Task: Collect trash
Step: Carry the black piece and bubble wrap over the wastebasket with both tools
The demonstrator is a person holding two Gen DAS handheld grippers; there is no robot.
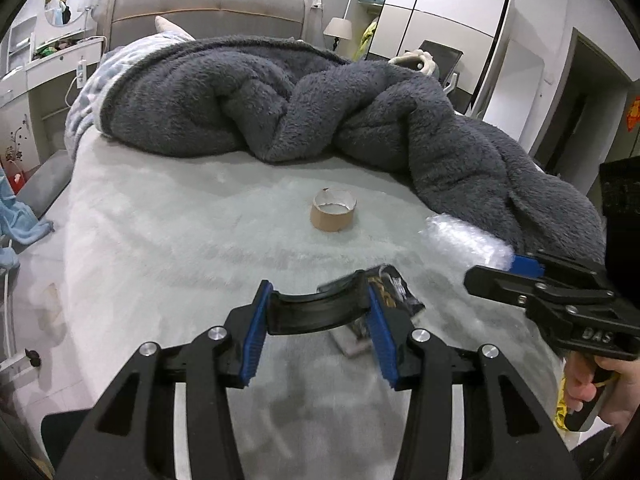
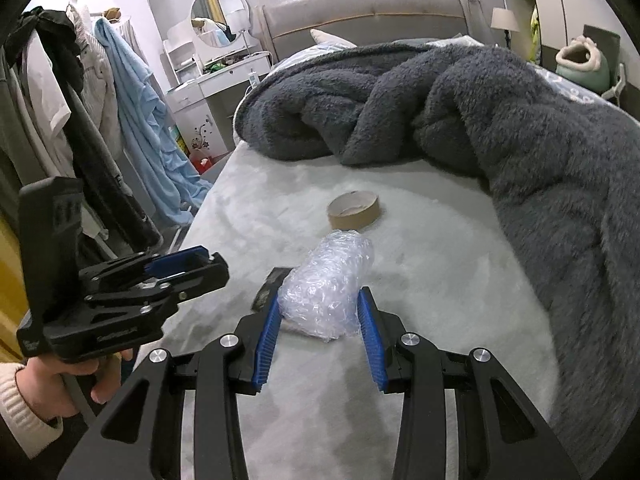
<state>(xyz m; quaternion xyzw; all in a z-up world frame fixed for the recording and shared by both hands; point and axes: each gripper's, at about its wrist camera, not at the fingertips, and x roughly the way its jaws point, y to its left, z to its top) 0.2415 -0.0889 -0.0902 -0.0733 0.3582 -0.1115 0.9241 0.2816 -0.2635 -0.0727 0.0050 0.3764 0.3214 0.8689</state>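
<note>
While both tools hang low over the near end of the bed, we read the scene from our fingers outward:

Left gripper [image 1: 318,308]: our blue pads sit on either side of a curved black plastic piece [image 1: 316,312]; it spans the gap and seems pinched between them, so we take it as clamped, probably the first bit of trash in hand.

Wrapper [image 1: 394,290]: a dark printed packet lies flat on the cover right behind that piece, partly hidden by our right pad; we judge it is next for this side.

Right gripper [image 2: 320,320]: jaws spread, one finger on each side of the bubble wrap [image 2: 326,292], close to it. We cannot tell whether the pads touch it yet; we are lined up to close on it.

Bubble wrap, handling: a loose, clear wad, so we expect it to squash and spring under the squeeze.

Tape core [image 1: 333,210]: a spent brown cardboard ring stands on its rim further up the bed, apart from everything, waiting its turn.

Surface: the pale plush bed cover [image 1: 168,248] is soft, so small pieces may sink when pressed.

Blanket [image 1: 280,100]: a dark grey fleece heap is bunched across the far half and down the right edge, leaving the near part free.

Room: padded headboard [image 1: 208,4], round mirror [image 2: 219,16] over a white dresser, clothes on a rack [image 2: 80,100], wardrobe [image 1: 432,12] at the back. No bin shows in either view.
</note>
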